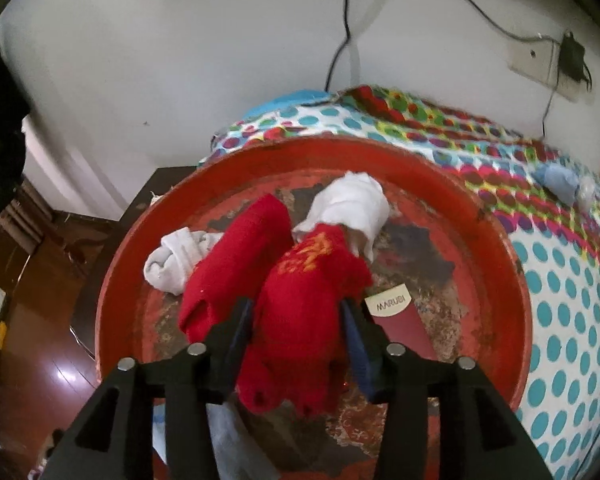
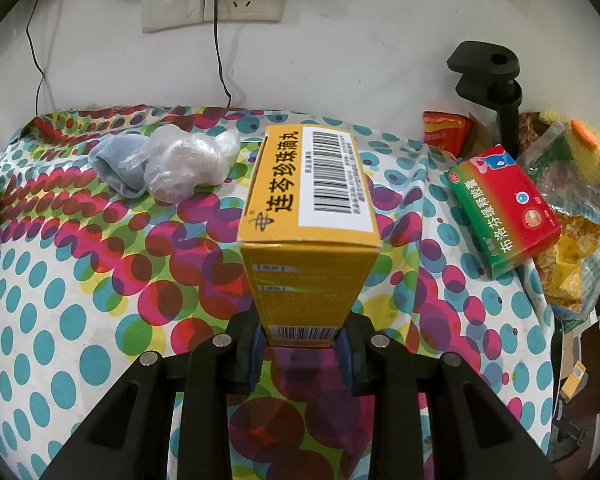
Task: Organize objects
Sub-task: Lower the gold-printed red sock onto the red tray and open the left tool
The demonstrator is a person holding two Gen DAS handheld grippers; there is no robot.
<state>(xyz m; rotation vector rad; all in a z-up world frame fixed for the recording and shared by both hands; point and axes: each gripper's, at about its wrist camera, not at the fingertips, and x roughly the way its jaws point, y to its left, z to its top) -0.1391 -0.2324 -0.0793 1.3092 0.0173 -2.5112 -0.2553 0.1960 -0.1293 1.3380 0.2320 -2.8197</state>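
My left gripper is shut on a rolled red sock with gold lettering and holds it over a worn red round tray. In the tray lie a second red sock, two white sock bundles and a dark red MARUBI box. My right gripper is shut on a tall yellow medicine box held above the polka-dot cloth.
On the cloth lie a blue sock with a crumpled plastic bag, and a red-green medicine box. Snack packets and a black clamp stand crowd the right edge. A wall socket with cables is behind.
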